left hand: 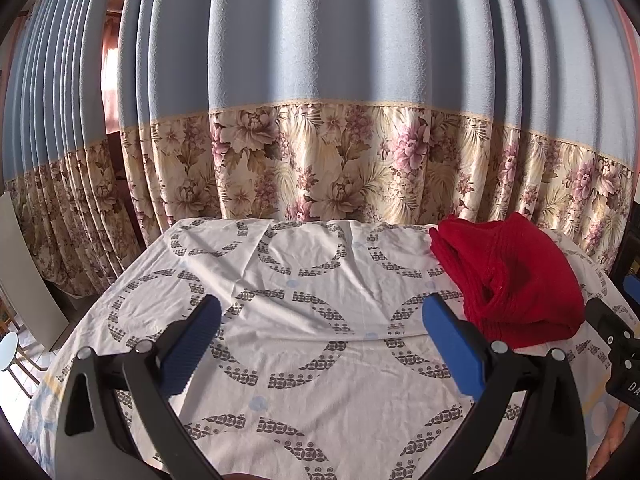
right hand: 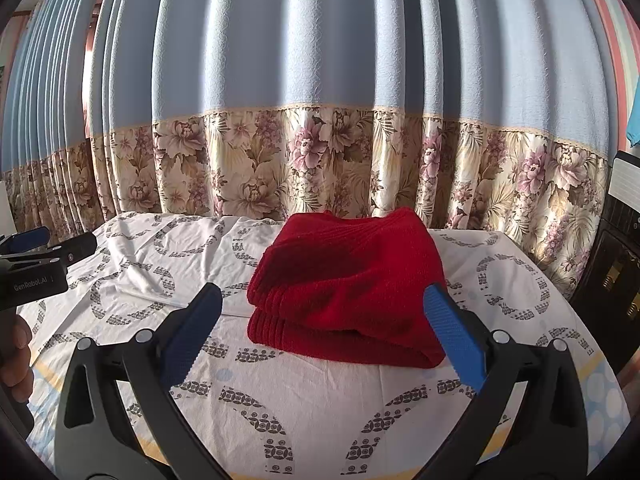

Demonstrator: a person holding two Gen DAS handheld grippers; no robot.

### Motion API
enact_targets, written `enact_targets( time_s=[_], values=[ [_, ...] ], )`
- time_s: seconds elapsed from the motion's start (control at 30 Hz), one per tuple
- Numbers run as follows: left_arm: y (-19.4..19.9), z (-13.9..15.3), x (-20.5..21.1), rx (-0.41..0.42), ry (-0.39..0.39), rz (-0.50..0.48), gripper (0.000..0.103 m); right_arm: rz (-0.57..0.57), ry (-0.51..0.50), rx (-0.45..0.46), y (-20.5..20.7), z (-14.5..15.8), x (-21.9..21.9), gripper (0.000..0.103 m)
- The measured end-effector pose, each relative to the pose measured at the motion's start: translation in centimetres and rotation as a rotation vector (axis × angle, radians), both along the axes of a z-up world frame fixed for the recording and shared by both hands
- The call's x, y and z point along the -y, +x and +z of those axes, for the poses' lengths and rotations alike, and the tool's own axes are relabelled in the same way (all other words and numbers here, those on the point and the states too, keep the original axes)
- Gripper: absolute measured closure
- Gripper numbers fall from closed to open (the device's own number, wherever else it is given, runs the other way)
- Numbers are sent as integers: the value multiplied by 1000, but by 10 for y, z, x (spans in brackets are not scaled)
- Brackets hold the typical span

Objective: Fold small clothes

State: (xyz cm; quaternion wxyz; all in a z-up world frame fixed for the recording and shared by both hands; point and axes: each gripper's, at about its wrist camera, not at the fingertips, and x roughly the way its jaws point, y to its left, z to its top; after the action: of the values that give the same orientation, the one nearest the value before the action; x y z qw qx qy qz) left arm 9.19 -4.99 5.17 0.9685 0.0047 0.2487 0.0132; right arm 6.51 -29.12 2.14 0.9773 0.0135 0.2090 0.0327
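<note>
Nearest, the right gripper (right hand: 320, 332) hangs with jaws wide apart, empty, above the patterned sheet (right hand: 304, 408); the left gripper (left hand: 320, 340) is likewise spread and empty. Just beyond lies the red knit garment (right hand: 348, 284), folded into a thick bundle toward the bed's far right, near the floral curtain (right hand: 320, 160). Its long axis runs left-right; rounded fold faces the camera, probably. Risk: pinching only the top layer would peel the stack open, and catching sheet with it would drag both.
</note>
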Motion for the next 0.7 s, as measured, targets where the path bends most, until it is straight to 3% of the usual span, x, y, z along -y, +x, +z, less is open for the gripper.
enact_targets(
  time_s=[0.47,0.6,0.7],
  values=[
    [-3,1,-2,27,0,-15,2,1,1,0,0,0,0,3],
    [2,-1,-7,-10,-35,-13,2,0,-1,1,0,0,0,3],
    [-2,1,-5,23,7,9,2,0,2,2,0,-1,1,3]
  ],
)
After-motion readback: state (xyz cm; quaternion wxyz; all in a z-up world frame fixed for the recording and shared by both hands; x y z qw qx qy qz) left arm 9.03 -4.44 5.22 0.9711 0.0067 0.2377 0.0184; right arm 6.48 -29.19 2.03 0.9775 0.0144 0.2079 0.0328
